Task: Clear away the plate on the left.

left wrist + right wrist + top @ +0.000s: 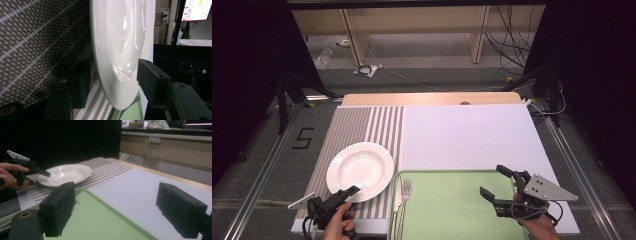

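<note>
Seen from the high view, the white plate (360,171) lies on the striped mat (357,125) at about 8 o'clock of the table, just left of the green tray (452,210), where a fork (403,200) rests along the left edge. The left gripper (349,194) reaches the plate's near rim; the right gripper (497,182) hovers open-jawed over the tray at 5 o'clock.

In the left gripper view, the jaws straddle the plate (117,50) rim, one above, one beneath, not visibly pressing.

In the right gripper view, the released jaws frame the tray (100,220), with the plate (65,174) at 10 o'clock.
</note>
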The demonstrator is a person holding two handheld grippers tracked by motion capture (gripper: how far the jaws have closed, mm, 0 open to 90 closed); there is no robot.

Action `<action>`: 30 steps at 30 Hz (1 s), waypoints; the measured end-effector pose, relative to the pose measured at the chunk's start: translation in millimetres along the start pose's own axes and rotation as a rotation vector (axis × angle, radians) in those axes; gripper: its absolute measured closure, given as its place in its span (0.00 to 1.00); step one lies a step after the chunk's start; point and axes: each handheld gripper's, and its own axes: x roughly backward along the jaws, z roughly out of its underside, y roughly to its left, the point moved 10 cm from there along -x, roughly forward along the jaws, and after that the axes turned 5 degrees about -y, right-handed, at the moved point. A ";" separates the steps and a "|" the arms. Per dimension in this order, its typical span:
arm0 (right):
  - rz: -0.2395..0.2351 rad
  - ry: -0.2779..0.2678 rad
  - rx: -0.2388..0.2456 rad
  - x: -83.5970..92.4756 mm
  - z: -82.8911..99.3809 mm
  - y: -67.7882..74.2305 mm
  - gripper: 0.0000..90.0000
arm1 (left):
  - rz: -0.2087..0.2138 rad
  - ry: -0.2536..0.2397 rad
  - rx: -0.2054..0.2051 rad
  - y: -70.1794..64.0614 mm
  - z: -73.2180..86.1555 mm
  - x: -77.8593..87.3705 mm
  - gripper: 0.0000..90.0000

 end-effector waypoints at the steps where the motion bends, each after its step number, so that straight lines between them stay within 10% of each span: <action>1: 0.000 0.002 0.001 0.2 0.1 0.1 0.18 | 0.003 -0.003 0.006 -0.2 -0.4 -1.3 0.52; 30: -0.005 0.003 0.003 -1.1 1.0 1.5 0.18 | -0.031 -0.042 0.058 7.9 -7.9 -19.6 0.85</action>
